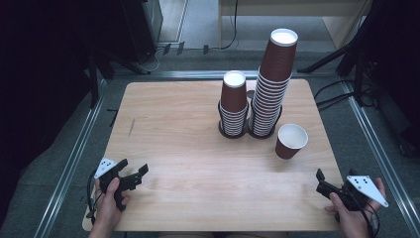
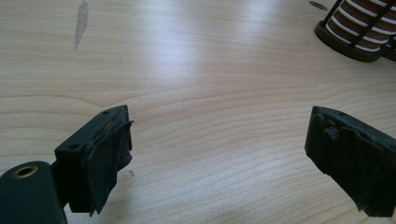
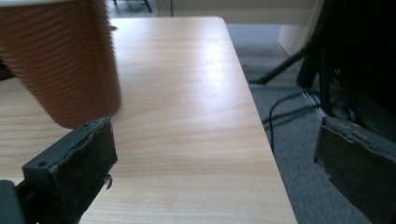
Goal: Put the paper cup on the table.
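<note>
Wood tabletop [image 1: 188, 163] under both claws, grey floor around it. Left claw [image 1: 140, 174] spread, nothing between the jaws, sitting low over bare wood; cup stacks in a black holder [image 2: 348, 46] are well ahead of it to its right. Right claw [image 1: 321, 180] also spread and empty, the single brown cup [image 1: 291, 141] close ahead, left of its left jaw, not touching.

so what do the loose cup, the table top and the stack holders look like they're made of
The loose cup looks like paper: matte brown ribbed outside, plain white inside. The table top looks like pale wood or a wood-look laminate, with visible grain and a soft sheen; which one is unclear. The stack holders look like dark thin metal wire on round bases, possibly coated.
</note>
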### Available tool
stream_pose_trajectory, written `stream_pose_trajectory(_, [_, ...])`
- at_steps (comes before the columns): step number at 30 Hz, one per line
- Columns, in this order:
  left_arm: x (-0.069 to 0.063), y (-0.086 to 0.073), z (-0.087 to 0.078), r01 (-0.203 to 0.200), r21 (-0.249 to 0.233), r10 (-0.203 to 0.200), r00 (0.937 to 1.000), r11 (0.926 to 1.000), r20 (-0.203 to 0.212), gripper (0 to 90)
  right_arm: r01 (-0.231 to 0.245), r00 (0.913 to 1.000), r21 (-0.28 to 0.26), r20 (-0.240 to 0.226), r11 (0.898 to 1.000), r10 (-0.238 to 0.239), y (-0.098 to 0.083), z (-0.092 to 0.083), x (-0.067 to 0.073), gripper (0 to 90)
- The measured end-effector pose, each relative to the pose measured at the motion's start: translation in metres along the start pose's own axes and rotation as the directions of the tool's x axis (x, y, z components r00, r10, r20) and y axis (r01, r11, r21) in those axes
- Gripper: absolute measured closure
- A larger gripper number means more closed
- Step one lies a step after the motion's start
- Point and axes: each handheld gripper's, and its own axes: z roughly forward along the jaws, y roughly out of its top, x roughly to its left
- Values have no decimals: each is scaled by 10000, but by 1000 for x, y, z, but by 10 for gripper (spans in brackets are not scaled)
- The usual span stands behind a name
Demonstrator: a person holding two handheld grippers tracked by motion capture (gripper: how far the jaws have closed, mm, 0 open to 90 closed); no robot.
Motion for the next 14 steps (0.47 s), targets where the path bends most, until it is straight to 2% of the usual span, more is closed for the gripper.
stream_pose_trajectory(3, [0, 0, 0, -8, -11, 8, 10000, 10000, -19, 72, -309, 9995, 134, 85, 9994, 308, -1, 1, -3, 0])
stream_pose_trajectory(9, [0, 0, 0, -40, -3, 40, 10000, 10000, 18, 73, -5, 10000, 119, 4, 9999, 5, -3, 0, -1, 0])
stream_pose_trajectory(14, [1, 1, 1, 66, 2, -66, 10000, 10000, 1, 73, -220, 9998, 169, 0, 9996, 220, -3, 0, -1, 0])
